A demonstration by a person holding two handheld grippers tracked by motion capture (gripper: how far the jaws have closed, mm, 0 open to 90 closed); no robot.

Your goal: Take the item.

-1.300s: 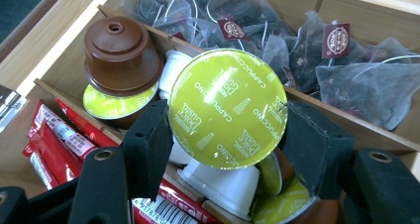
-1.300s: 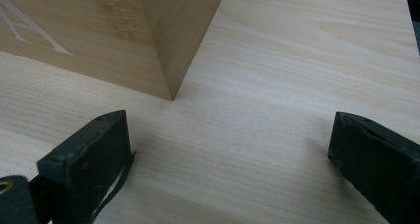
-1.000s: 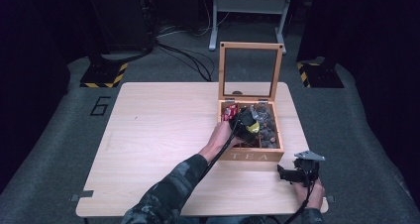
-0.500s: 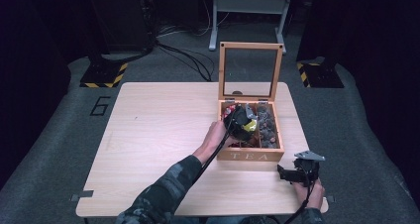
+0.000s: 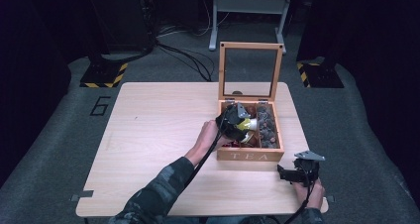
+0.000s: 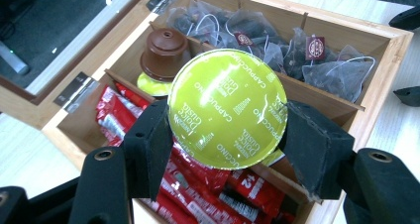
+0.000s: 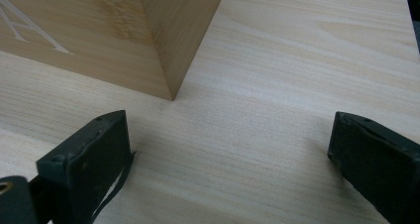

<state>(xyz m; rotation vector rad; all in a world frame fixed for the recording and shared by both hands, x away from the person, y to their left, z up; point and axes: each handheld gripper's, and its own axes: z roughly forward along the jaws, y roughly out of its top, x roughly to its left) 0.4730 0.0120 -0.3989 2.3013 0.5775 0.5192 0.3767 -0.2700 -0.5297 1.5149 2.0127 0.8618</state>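
My left gripper (image 6: 230, 132) is shut on a coffee capsule (image 6: 228, 110) with a green foil lid, its pads pressing on the rim from both sides. In the high view the left gripper (image 5: 236, 119) holds the capsule (image 5: 246, 125) just above the open wooden tea box (image 5: 250, 155). Below it a brown capsule (image 6: 165, 53) stands in a far compartment. My right gripper (image 7: 228, 154) rests open on the table, with nothing between its fingers, close to the box's front corner (image 7: 148, 35). The high view has the right gripper (image 5: 286, 173) at the table's near right.
The box's glass lid (image 5: 250, 70) stands upright at the back. Several tea bags (image 6: 277, 45) fill one compartment and red packets (image 6: 198, 184) another. Bare tabletop (image 5: 158, 135) stretches to the left of the box. A metal stand (image 5: 247, 6) is on the floor beyond.
My left gripper has risen a little over the box with the capsule in it, the hand drawing slightly left. The right gripper has not moved.
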